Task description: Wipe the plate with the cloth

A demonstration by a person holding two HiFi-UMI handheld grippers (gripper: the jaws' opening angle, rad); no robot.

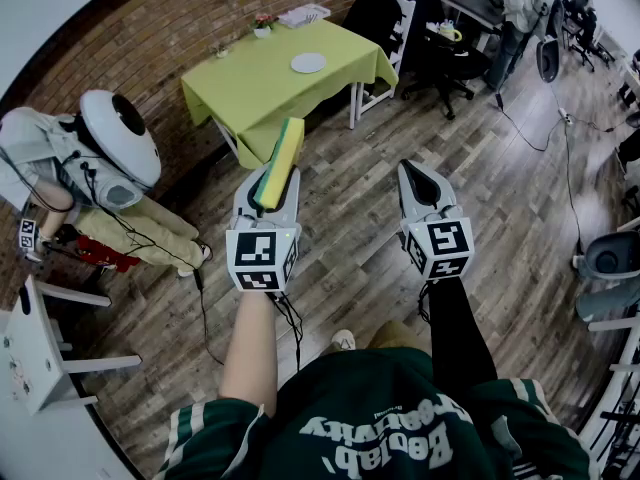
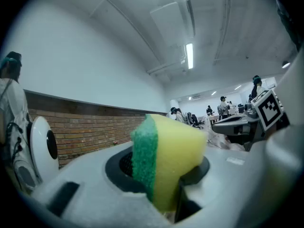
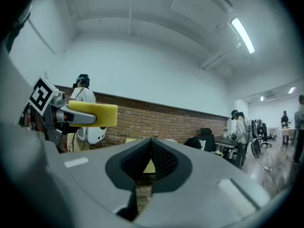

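My left gripper is shut on a yellow sponge with a green scouring side, which stands on edge between the jaws and pokes out past their tips. The left gripper view shows the same sponge close up. My right gripper is shut with nothing in it, held level with the left one and about a hand's width to its right; its view shows the pads meeting. A white plate lies on a table with a lime-green cloth, well ahead of both grippers. No other cloth shows.
A person with a white dome-shaped device is at the left, near the brick wall. White chairs and dark office chairs stand beyond the table. Cables run across the wooden floor. A white chair stands at the near left.
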